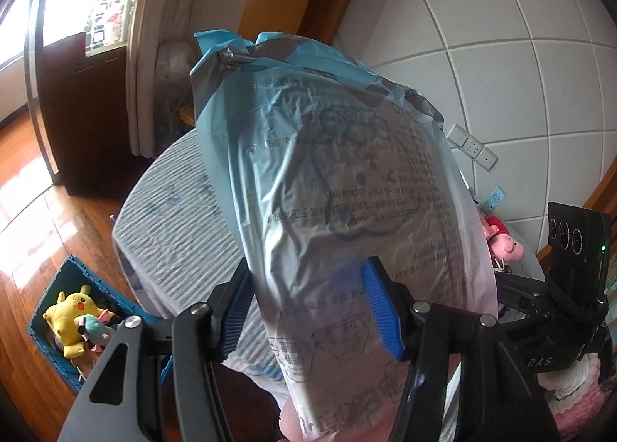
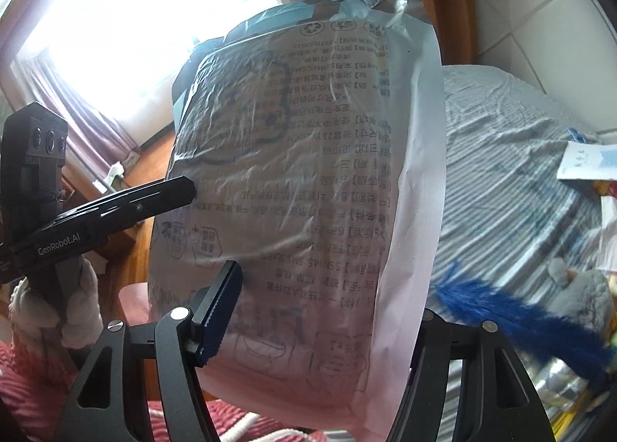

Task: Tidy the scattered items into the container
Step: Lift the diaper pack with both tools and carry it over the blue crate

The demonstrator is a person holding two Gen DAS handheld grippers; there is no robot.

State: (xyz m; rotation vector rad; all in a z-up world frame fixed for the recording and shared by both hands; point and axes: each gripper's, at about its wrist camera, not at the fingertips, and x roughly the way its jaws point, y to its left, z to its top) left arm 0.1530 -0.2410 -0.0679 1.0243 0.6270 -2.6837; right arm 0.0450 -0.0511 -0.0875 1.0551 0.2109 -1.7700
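- Bed (image 1: 169, 233) with grey striped sheet sits behind; blue container (image 1: 58, 311) on the wood floor at lower left already holds a yellow plush (image 1: 71, 312).
- Large printed plastic package (image 1: 331, 187) is airborne, clamped by both grippers: carry step.
- Left gripper (image 1: 308, 311) and right gripper (image 2: 320, 311) each pinch the package.
- Next: swing it over the container, then release.

Home bedroom, striped bed (image 2: 513, 156), curtained window (image 2: 127, 17), wooden floor (image 1: 46, 187)
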